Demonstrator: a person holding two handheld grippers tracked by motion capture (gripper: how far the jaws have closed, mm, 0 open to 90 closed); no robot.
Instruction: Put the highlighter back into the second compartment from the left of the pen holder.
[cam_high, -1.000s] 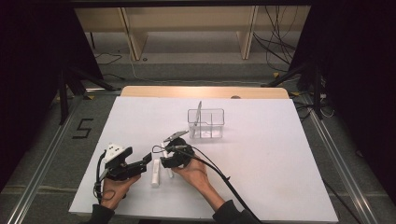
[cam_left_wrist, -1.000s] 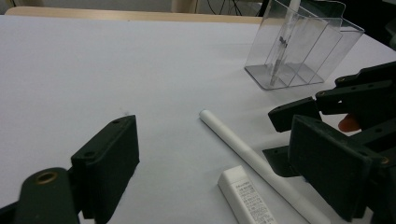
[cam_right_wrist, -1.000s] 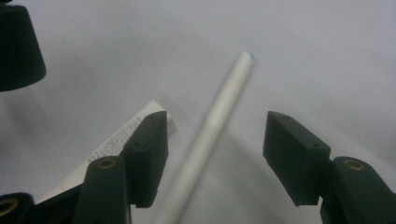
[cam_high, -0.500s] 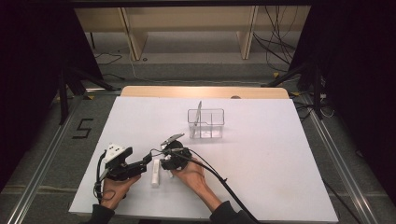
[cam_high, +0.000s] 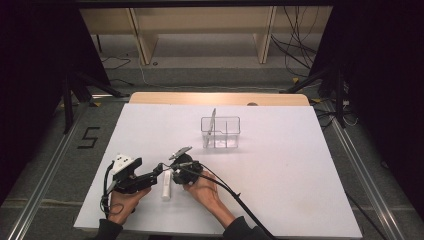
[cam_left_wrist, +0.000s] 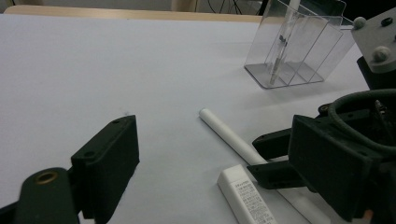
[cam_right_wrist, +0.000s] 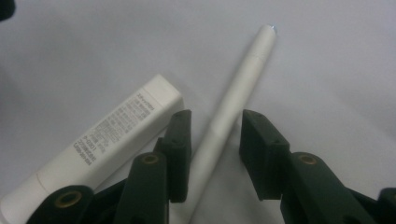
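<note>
Slim white pen (cam_right_wrist: 236, 100), rounded tip, lying flat.

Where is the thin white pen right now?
The white pen lies flat on the table between the right gripper's open jaws, beside the labelled white tube, nearer the person than the clear organizer.

the left gripper (cam_high: 156, 173) is held low with its 2 jaws spread wide. the right gripper (cam_high: 172, 171) is tipped downward, its 2 jaws parted, fingertips (cam_right_wrist: 180, 140) kept apart.
</note>
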